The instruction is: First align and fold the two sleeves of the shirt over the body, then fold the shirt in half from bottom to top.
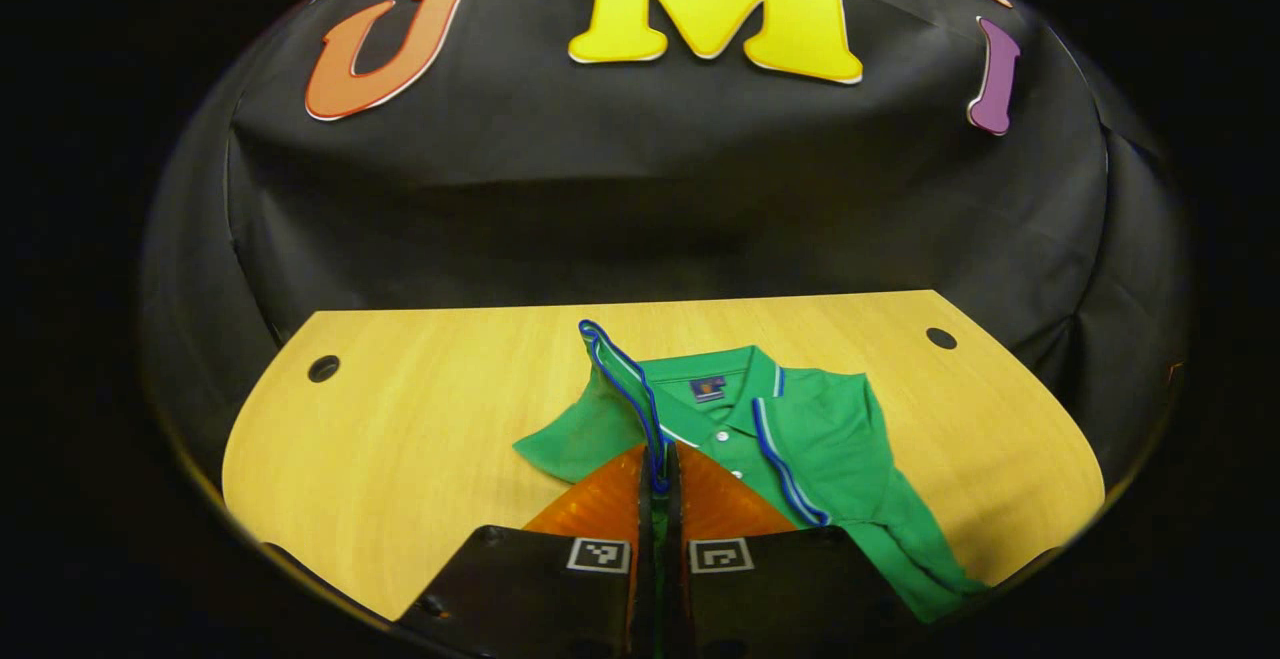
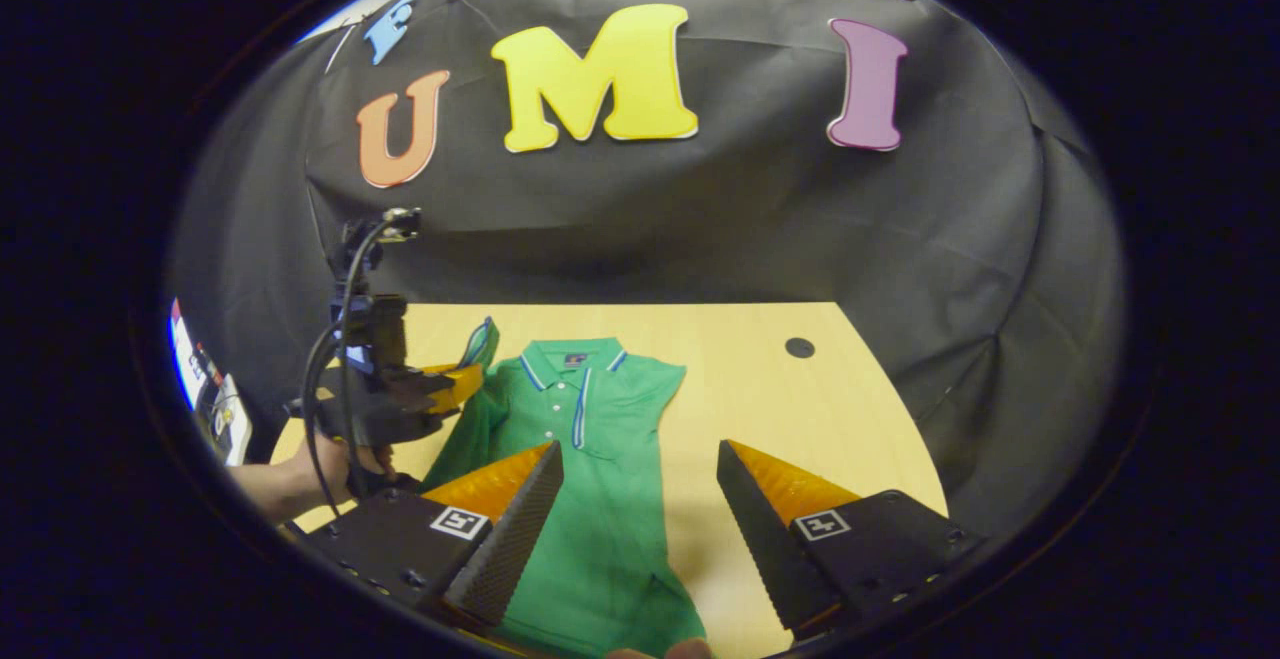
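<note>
A pale wooden table [image 2: 760,389] stands against the black cloth wall of the booth, and a green polo shirt [image 2: 590,469] lies face up on it, collar toward the far edge and hem toward the near edge, so its long axis runs near to far. In the right gripper view the shirt's right side already looks narrow and straight, which suggests that sleeve [image 1: 900,499] has been folded in over the body, though the fold itself is hard to make out. The left sleeve [image 1: 625,379] is in hand: the left gripper [image 1: 659,479] has its fingers pressed together on the blue-trimmed cuff and holds it lifted above the table, over the shirt's left shoulder. The same tool [image 2: 455,384] is seen from the right gripper view at the shirt's left, gripped by a person's hand [image 2: 345,464]. The right gripper [image 2: 640,499] hangs over the lower body of the shirt with its fingers wide apart, holding nothing. By this showing the task is roughly at its midpoint: the left sleeve is not yet laid across the body, and the bottom-to-top fold is not begun.
</note>
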`<control>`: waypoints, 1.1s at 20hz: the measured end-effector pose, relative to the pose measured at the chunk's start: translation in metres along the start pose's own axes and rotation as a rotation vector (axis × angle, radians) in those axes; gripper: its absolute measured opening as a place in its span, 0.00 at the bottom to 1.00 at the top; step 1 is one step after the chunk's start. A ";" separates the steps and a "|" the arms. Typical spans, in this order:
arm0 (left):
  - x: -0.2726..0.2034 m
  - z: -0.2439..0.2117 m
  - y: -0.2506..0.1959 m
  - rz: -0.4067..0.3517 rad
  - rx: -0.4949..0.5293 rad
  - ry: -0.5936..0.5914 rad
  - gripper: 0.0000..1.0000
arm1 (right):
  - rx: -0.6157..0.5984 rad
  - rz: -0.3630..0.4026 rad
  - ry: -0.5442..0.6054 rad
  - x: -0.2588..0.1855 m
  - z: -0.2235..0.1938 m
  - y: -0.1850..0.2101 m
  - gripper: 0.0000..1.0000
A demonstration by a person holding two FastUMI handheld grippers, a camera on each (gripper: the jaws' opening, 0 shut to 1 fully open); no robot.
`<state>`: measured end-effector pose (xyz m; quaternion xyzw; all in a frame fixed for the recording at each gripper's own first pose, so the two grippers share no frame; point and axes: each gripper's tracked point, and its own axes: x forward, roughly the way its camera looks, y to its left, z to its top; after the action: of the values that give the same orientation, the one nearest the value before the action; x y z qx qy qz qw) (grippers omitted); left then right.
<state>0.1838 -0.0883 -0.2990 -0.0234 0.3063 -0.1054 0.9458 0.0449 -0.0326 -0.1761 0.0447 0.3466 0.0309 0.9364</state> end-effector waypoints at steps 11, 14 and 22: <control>-0.032 -0.011 -0.018 0.105 -0.004 -0.016 1.00 | 0.011 -0.049 -0.034 -0.016 -0.002 -0.034 0.96; -0.077 0.010 -0.007 0.136 -0.045 -0.104 1.00 | -0.031 -0.014 -0.090 -0.025 0.008 -0.019 0.96; -0.206 0.000 0.029 0.187 -0.065 -0.191 1.00 | -0.100 0.114 -0.131 -0.055 -0.013 0.014 0.97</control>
<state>0.0265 -0.0162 -0.1836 -0.0350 0.2189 -0.0039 0.9751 -0.0059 -0.0231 -0.1491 0.0194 0.2797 0.0986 0.9548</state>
